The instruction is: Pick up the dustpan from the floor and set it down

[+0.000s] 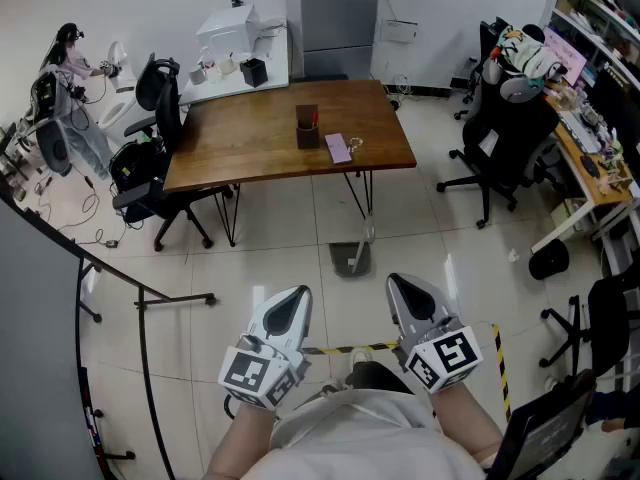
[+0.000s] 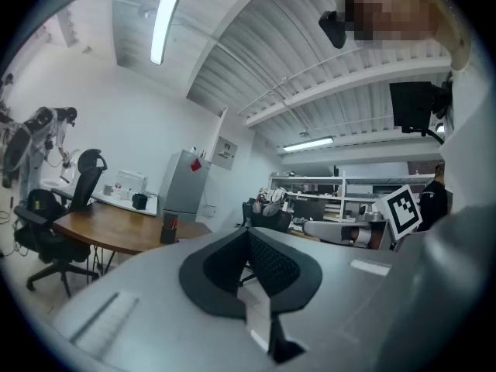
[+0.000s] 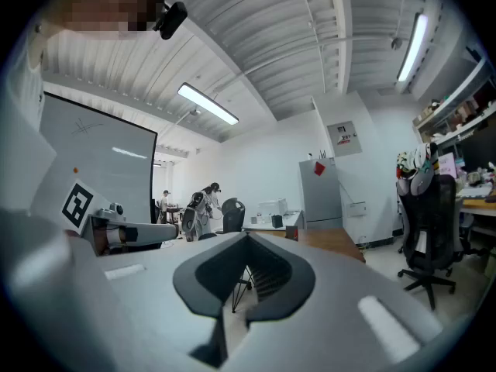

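right gripper (image 1: 402,282) closed, dustpan (image 1: 349,259) ahead

Pale, glossy floor tiles (image 1: 270,268) throughout, with yellow-and-black tape (image 1: 499,363) near the right. Far centre, a brown wooden surface (image 1: 250,138) on thin black legs, a black office chair (image 1: 150,158) at its left end. Beyond it, a white wall (image 1: 130,8), a white counter (image 1: 235,73) and a tall grey cabinet (image 1: 338,13). At right, another black chair (image 1: 505,133) beside a cluttered desk (image 1: 590,168). Along the left, a curved black rail (image 1: 140,292). Overhead, ribbed white ceiling (image 2: 256,45) lit by strip lamps (image 2: 166,18).
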`<state>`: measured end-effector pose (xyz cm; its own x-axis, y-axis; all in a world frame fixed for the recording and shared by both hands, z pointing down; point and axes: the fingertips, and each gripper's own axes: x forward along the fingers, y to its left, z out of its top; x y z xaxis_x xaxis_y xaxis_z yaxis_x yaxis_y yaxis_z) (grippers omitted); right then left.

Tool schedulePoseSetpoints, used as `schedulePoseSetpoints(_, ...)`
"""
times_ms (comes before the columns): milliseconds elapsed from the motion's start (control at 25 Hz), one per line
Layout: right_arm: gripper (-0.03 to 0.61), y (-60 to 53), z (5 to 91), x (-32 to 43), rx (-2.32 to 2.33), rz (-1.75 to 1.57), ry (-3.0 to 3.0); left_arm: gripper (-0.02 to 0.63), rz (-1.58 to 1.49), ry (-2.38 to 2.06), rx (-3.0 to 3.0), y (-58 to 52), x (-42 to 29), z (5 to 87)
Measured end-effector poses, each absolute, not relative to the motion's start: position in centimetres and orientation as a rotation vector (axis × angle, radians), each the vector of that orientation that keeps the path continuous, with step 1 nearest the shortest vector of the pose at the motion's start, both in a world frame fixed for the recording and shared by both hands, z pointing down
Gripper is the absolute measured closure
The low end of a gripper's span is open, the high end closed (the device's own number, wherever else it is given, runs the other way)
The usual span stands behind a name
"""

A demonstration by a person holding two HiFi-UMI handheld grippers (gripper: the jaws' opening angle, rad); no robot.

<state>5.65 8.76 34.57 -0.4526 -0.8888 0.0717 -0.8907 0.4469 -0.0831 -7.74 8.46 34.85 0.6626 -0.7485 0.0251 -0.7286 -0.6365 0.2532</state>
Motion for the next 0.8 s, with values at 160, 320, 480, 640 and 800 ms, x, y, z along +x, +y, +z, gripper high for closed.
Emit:
schedulePoseSetpoints(160,0.578,5.2,36.0,6.9,1.668,0.148,-2.603,0.601,-0.119,-1.217,2.626,5.2,-7.7,35.9)
schedulePoseSetpoints(320,0.578,-0.2,38.2,9.1,1.714,0.198,-2.543,0.601,-0.093,-1.24,2.599,0.5,-7.4,37.8)
schedulePoseSetpoints(480,0.578,-6.9,40.5,10.9,1.668,0.283,-2.531,0.601,-0.042,-1.291,2.587,-5.5,-7.2,39.6)
schedulePoseSetpoints(640,0.578,-13.6,41.7,12.4,1.604,0.329,-2.508,0.601,-0.051,-1.349,2.614,-12.1,-6.6,38.4)
schedulePoseSetpoints(800,0.542,-18.3,43.9,12.7,1.559,0.371,-2.431,0.601,-0.053,-1.379,2.601,-17.0,-6.4,38.1)
